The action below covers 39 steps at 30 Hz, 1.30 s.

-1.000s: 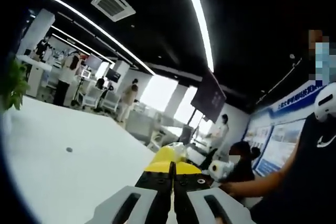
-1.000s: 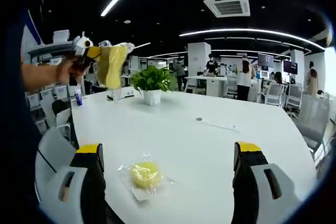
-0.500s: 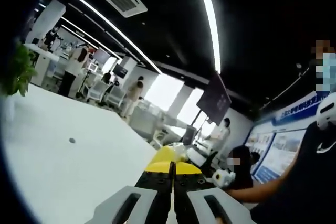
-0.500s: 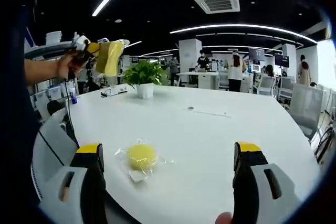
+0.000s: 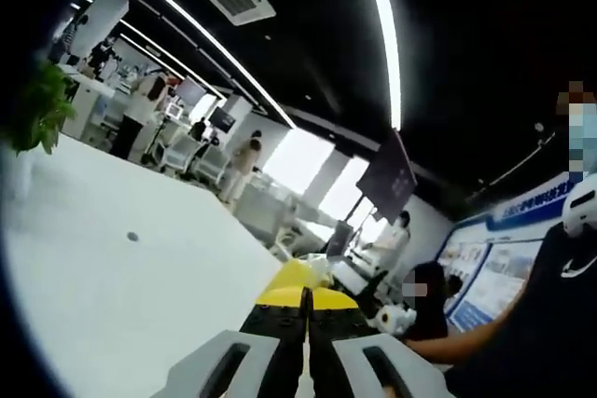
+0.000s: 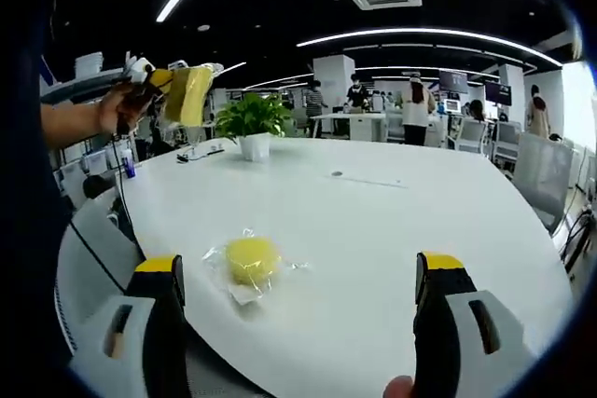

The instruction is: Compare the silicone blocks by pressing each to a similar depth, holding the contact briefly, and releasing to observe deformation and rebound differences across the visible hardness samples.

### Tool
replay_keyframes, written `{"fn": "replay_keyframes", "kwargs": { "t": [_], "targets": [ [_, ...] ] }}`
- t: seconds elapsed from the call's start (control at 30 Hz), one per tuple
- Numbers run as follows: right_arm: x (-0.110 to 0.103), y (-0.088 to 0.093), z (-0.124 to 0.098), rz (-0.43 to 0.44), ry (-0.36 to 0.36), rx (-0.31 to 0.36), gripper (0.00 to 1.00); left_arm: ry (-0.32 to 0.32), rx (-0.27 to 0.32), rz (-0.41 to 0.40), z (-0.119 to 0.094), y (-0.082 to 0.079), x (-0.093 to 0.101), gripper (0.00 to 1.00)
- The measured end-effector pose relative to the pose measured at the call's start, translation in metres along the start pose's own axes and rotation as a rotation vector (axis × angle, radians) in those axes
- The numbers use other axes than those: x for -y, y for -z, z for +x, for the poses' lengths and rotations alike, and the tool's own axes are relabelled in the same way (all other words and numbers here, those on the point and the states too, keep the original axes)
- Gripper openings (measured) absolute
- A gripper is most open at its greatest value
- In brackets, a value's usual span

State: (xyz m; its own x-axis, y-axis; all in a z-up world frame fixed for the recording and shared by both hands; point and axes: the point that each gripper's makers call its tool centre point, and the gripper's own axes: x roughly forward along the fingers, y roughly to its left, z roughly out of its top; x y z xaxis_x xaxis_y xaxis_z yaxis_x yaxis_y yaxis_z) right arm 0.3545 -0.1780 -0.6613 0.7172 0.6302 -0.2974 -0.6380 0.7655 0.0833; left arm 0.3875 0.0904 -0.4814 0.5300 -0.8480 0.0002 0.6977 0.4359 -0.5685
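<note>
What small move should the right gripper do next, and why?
Probably lower the right gripper toward the yellow block. Its jaws stand wide open and the wrapped block lies on the table between them, a little left of the middle and untouched. The left gripper is held up, shut on another yellow block, so it is busy.

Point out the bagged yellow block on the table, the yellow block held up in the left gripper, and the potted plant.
Bagged yellow block (image 6: pixel 253 259), right gripper view: centre of its top face.
Held yellow block (image 6: pixel 189 95), right gripper view: its flat side.
Left gripper (image 6: pixel 160 81), right gripper view: yellow jaw tips.
Potted plant (image 6: pixel 254 146), right gripper view: white pot.
</note>
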Motion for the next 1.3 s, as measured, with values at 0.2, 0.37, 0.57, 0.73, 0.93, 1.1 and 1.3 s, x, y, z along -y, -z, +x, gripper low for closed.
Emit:
{"fn": "replay_keyframes", "kwargs": {
  "t": [0.2, 0.37, 0.57, 0.73, 0.93, 1.1, 1.3],
  "targets": [
    [0.001, 0.0, 0.003, 0.006, -0.001, -0.005, 0.97, -0.002, -0.006, -0.008, 0.004, 0.003, -0.004, 0.0],
    [0.002, 0.002, 0.007, 0.015, -0.006, -0.013, 0.97, -0.015, -0.017, -0.047, 0.005, 0.016, -0.01, 0.0],
    [0.003, 0.002, 0.009, 0.024, -0.006, -0.014, 0.97, -0.033, -0.049, -0.077, 0.007, 0.033, -0.019, 0.0],
    [0.002, 0.004, 0.009, 0.032, -0.007, -0.017, 0.97, -0.048, -0.057, -0.1, 0.004, 0.038, -0.028, 0.0],
    [0.001, 0.006, 0.01, 0.032, -0.008, -0.02, 0.97, -0.067, -0.06, -0.122, 0.0, 0.046, -0.035, 0.0],
    [0.001, 0.008, 0.011, 0.036, -0.009, -0.021, 0.97, -0.087, -0.078, -0.145, -0.002, 0.058, -0.045, 0.0],
    [0.001, 0.008, 0.01, 0.042, -0.01, -0.02, 0.97, -0.107, -0.092, -0.168, -0.006, 0.069, -0.054, 0.0]
  ]
}}
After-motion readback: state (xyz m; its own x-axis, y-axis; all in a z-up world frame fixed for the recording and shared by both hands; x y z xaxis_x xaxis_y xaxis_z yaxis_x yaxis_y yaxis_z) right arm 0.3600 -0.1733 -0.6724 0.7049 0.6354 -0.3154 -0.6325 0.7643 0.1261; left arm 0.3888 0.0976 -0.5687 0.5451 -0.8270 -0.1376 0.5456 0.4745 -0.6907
